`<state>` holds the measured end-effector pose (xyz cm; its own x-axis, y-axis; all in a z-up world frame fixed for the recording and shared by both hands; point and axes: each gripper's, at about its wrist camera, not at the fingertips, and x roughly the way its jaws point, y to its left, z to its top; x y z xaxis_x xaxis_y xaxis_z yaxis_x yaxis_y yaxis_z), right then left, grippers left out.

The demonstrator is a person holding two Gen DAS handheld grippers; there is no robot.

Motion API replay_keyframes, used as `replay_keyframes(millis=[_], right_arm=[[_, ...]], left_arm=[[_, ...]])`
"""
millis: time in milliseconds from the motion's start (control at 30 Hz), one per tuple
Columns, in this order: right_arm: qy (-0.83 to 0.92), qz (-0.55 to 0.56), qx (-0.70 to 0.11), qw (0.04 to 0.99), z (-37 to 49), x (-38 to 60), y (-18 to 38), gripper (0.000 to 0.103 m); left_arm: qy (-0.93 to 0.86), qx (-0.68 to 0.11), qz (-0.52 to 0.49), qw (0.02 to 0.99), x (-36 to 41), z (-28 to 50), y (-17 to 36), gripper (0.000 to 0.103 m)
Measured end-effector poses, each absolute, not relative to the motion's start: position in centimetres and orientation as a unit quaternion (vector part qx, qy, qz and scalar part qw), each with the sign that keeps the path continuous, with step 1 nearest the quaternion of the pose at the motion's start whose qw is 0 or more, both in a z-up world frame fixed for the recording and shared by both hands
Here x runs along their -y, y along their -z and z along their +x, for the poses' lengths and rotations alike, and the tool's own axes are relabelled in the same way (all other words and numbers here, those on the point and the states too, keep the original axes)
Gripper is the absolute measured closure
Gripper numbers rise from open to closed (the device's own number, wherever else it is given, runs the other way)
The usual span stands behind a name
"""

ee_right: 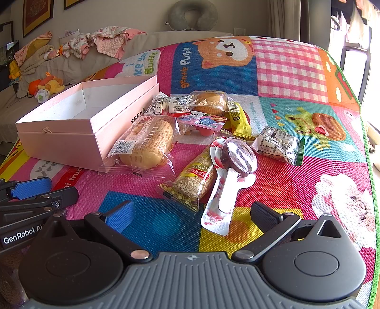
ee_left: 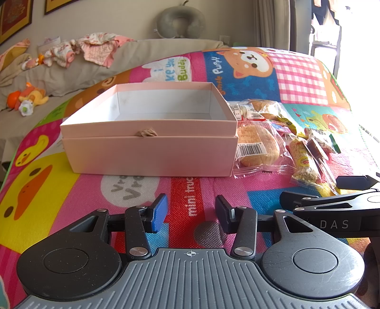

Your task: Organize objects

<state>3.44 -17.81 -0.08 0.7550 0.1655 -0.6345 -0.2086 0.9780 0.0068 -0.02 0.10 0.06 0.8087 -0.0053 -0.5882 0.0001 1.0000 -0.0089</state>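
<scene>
An empty pink box point(ee_left: 152, 152) point(ee_right: 78, 133) sits open on the colourful play mat point(ee_left: 296, 78). To its right lie several wrapped snacks: a bread roll point(ee_right: 147, 142) point(ee_left: 256, 145), a grain bar point(ee_right: 197, 178) point(ee_left: 306, 164), a chocolate lollipop in a spoon-shaped pack point(ee_right: 237, 161), a nut packet point(ee_right: 277, 145), a pink jelly cup point(ee_right: 204, 123) and a yellow packet point(ee_right: 239, 121). My left gripper point(ee_left: 191, 214) is open in front of the box, holding nothing. My right gripper point(ee_right: 192, 216) is wide open just before the lollipop pack's handle, apart from it.
A beige sofa point(ee_left: 59, 73) behind the mat holds heaped clothes point(ee_left: 90, 50), plush toys point(ee_left: 28, 97) and a grey neck pillow point(ee_left: 181, 21). The mat's green edge point(ee_right: 370, 166) runs along the right. Bright window light falls from the right.
</scene>
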Motion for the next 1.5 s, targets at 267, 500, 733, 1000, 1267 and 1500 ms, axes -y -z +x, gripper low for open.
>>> replay_keyframes(millis=[267,500,733,1000,1267,1500], right_arm=[[-0.100,-0.032,-0.335,0.936,3.5,17.8,0.0,0.000],[-0.100,-0.033,-0.335,0.936,3.5,17.8,0.1,0.000],[-0.100,-0.033,-0.335,0.936,3.5,17.8,0.1,0.000],[-0.100,-0.032,-0.336,0.936,3.5,17.9,0.1,0.000],[-0.117,-0.041,-0.360,0.925,3.9,18.3,-0.3,0.000],[-0.105,-0.041,-0.380,0.918,4.5,17.8,-0.5,0.000]], left_arm=[[0.001,-0.309,-0.004,0.951,-0.1,0.0,-0.1,0.054],[-0.001,-0.310,0.001,0.951,-0.1,-0.2,-0.2,0.054],[-0.003,-0.310,0.008,0.951,0.2,-0.3,-0.1,0.054],[-0.003,-0.310,0.008,0.951,0.3,-0.2,-0.1,0.054],[-0.005,-0.311,0.011,0.950,0.4,0.0,-0.1,0.053],[-0.004,-0.312,0.007,0.950,0.4,0.0,-0.1,0.053]])
